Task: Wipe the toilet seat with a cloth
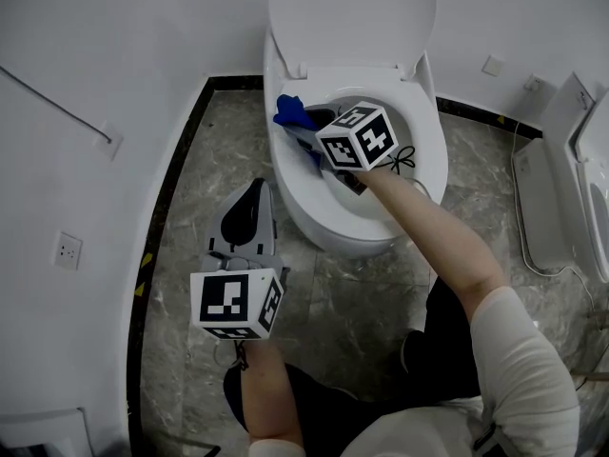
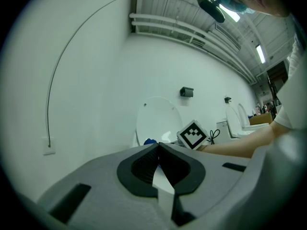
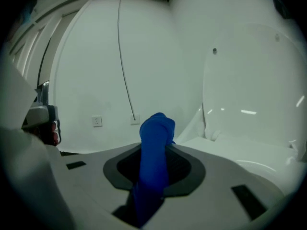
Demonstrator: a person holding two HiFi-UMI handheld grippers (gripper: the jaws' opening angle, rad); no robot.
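The white toilet has its lid (image 1: pixel 352 8) raised and its seat (image 1: pixel 430 150) down. My right gripper (image 1: pixel 303 133) reaches over the bowl to the seat's rear left and is shut on a blue cloth (image 1: pixel 293 114). In the right gripper view the blue cloth (image 3: pixel 156 143) stands bunched between the shut jaws, with the seat (image 3: pixel 230 150) and lid (image 3: pixel 254 80) to its right. My left gripper (image 1: pixel 255 194) hovers over the floor left of the bowl, shut and empty. In the left gripper view its tips (image 2: pixel 157 145) meet, with the lid (image 2: pixel 157 119) beyond them.
A second toilet (image 1: pixel 557 198) stands at the right edge. The curved white wall on the left carries a socket (image 1: pixel 67 250) and a cable plate (image 1: pixel 108 139). A black border strip (image 1: pixel 166 198) edges the grey marble floor (image 1: pixel 362 303).
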